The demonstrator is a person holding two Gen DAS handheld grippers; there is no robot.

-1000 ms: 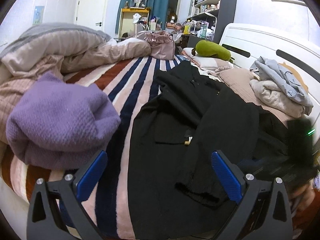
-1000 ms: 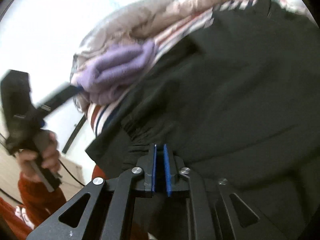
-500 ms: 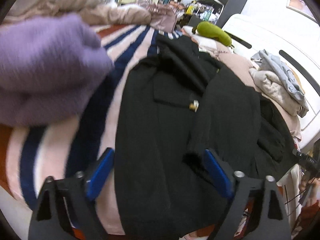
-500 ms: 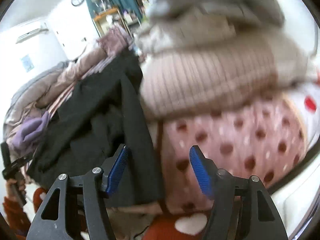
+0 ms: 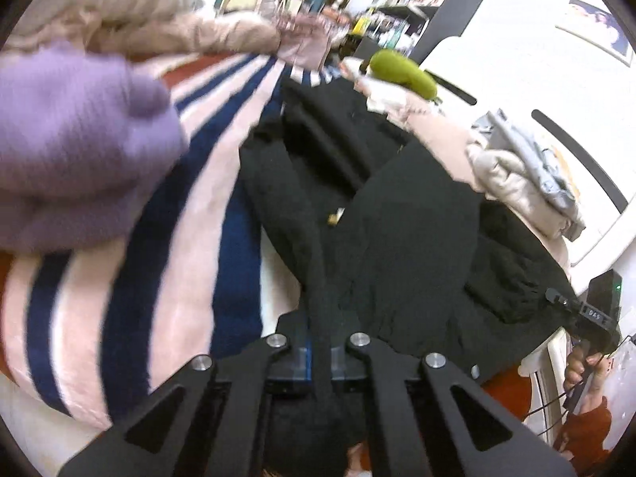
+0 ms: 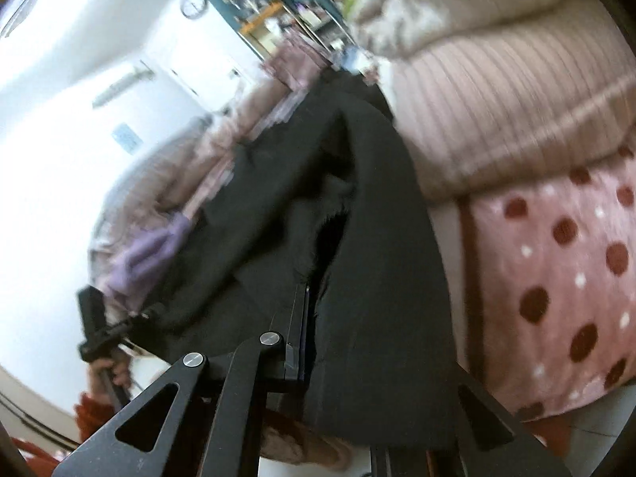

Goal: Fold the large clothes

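Note:
A large black coat [image 5: 397, 218] lies spread on the striped bed, its near hem hanging over the edge. My left gripper [image 5: 320, 353] is shut on a pinch of that hem, and the cloth rises in a ridge between the blue pads. In the right wrist view the same coat [image 6: 298, 179] runs away from me. My right gripper [image 6: 312, 330] is shut on its edge, and cloth drapes over the right-hand finger and hides it. Each view also shows the other gripper, held in a hand, at the coat's far corner.
A purple sweater [image 5: 67, 139] sits on the pink and navy striped blanket [image 5: 198, 218], left of the coat. Folded grey and beige clothes [image 5: 524, 171] and a green plush [image 5: 401, 71] lie by the white headboard. A pink dotted blanket [image 6: 556, 278] and a ribbed beige garment [image 6: 497, 99] flank the right gripper.
The left gripper dipped to the coat's near hem and closed on it. The right gripper opened, swung to the coat's edge beside the dotted blanket and closed on the cloth.

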